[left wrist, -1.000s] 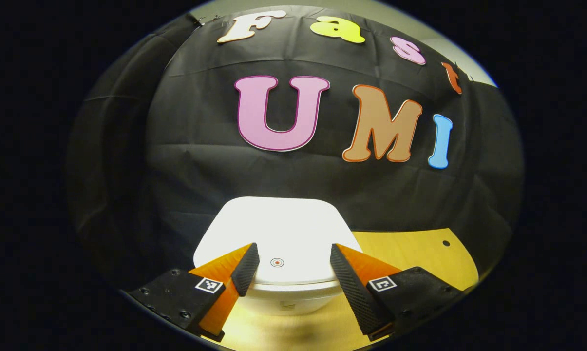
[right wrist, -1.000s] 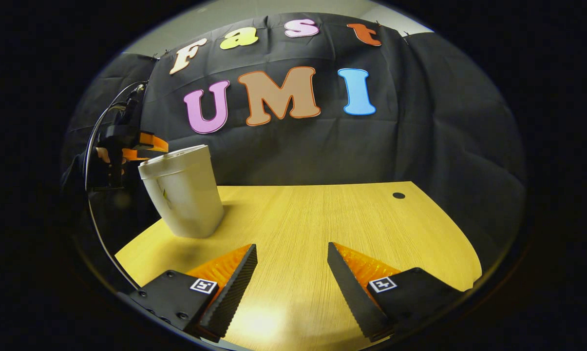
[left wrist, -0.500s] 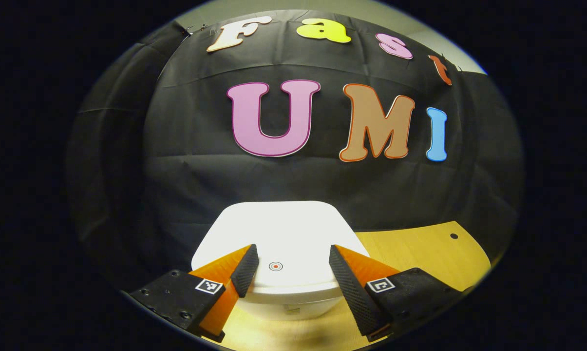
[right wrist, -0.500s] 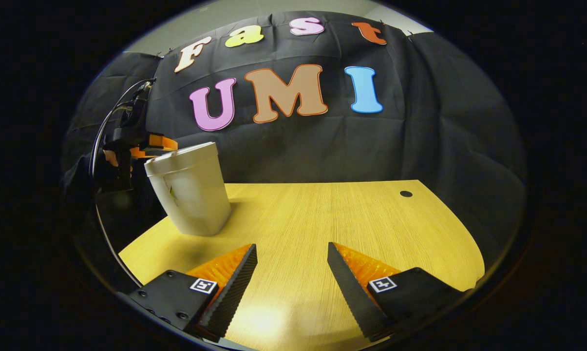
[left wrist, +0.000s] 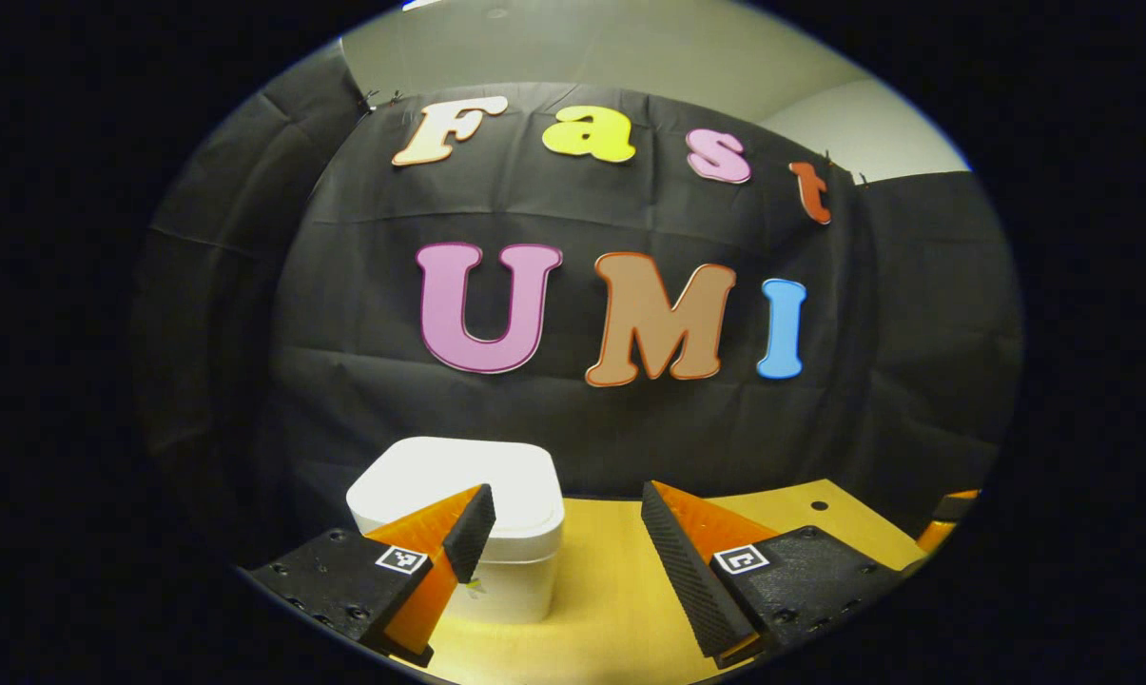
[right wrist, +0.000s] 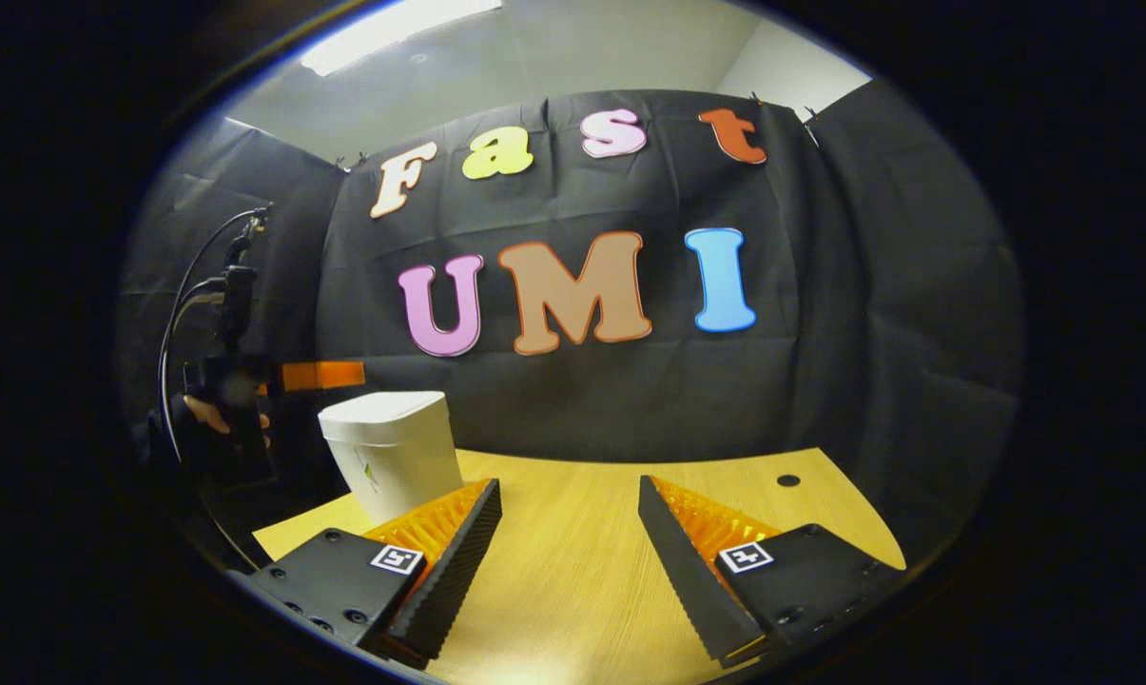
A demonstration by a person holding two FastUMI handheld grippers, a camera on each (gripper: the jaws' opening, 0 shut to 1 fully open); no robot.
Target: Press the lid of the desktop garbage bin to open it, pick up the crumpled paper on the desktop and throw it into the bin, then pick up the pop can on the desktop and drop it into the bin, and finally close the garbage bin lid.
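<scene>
1 white garbage bin [left wrist: 458, 533] is seen on the yellow wooden worktop [left wrist: 611, 609] in the left gripper view, standing upright near the worktop's left end, its lid [left wrist: 454, 485] shut flat on top. A small mark is carried on the bin's front wall, too small to be read. The left gripper [left wrist: 561, 538] is held back from the bin, its 2 fingers [left wrist: 468, 533] spread wide and nothing held between them; the bin is partly covered by the left one. 1 square black-and-white marker [left wrist: 742, 559] is worn on each finger mount, 2 in all.

In the right gripper view, the right gripper [right wrist: 569, 542] is held above the worktop [right wrist: 582, 590], its fingers [right wrist: 454, 561] likewise wide apart and empty. The bin [right wrist: 392, 452] is seen beyond its left finger, with the left gripper [right wrist: 325, 375] held level just beside and above the lid by a hand [right wrist: 213, 417]. 1 small dark hole [right wrist: 788, 480] is seen in the worktop.
</scene>
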